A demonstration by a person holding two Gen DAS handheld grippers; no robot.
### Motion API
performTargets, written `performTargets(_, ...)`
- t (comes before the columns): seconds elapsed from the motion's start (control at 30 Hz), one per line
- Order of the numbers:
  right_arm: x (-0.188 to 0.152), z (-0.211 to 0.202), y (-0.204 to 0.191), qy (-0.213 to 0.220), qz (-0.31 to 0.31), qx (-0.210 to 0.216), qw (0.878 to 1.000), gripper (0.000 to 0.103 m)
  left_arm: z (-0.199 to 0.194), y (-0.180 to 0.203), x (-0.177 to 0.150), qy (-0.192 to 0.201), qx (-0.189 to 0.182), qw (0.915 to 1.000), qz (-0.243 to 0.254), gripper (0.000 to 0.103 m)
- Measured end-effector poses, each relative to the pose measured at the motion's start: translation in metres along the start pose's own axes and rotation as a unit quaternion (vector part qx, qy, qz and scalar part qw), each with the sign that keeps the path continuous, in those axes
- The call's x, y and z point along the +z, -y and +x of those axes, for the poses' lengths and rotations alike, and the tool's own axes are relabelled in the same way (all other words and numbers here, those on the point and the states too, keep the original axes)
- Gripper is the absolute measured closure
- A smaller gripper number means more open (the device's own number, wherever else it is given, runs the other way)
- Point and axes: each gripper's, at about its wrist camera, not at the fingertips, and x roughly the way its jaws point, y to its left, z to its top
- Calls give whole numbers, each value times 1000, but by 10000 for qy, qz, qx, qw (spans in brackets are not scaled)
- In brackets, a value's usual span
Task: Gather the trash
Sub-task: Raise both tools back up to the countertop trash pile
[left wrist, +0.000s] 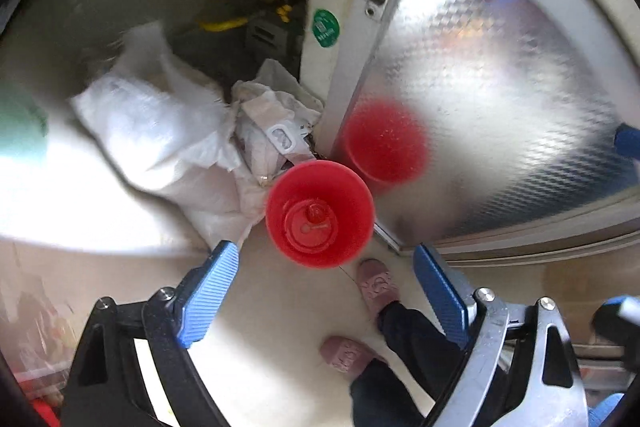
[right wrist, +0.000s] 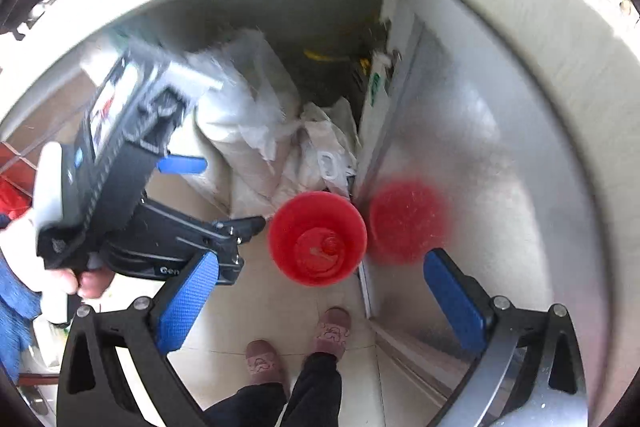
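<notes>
Red bin (left wrist: 320, 213), floor-standing beside the open cabinet door (left wrist: 500, 107); left gripper (left wrist: 324, 291) and right gripper (right wrist: 320, 303) both hovering above, jaws spread, gripping nothing.

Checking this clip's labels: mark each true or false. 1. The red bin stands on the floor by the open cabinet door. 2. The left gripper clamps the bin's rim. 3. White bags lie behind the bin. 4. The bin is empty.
1. True: the red bin stands beside the cabinet door.
2. False: the left gripper is open, holding nothing.
3. True: white bags.
4. False: a red item lies inside.
</notes>
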Motion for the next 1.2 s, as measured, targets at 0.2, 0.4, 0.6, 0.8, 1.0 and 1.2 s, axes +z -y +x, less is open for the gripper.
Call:
performTargets(0.2, 18, -74, -14, 350, -261, 59, 9990, 0, -88, 4, -22, 301, 114, 9987, -404, 0)
performTargets(0.4, 45, -123, -10, 693, -127, -27, 9975, 0, -166, 2, -12, 750, 186, 9948, -656, 0)
performTargets(0.6, 72, -159, 2, 989, -99, -133, 9950, 0, -227, 0, 28, 1248, 90, 9894, -738, 0)
performTargets(0.8, 97, -178, 37, 1248, 55, -636, 9901, 0, -252, 10, 76, 1390, 463, 9881, -471, 0)
performTargets(1.0, 116, -164, 93, 1332, 9, -1542, 9790, 0, -249, 18, 127, 1455, 351, 9883, -307, 0)
performTargets(1.2, 140, -130, 156, 1074, -180, -2063, 9724, 0, -231, 21, 181, 1158, 158, 9927, -300, 0)
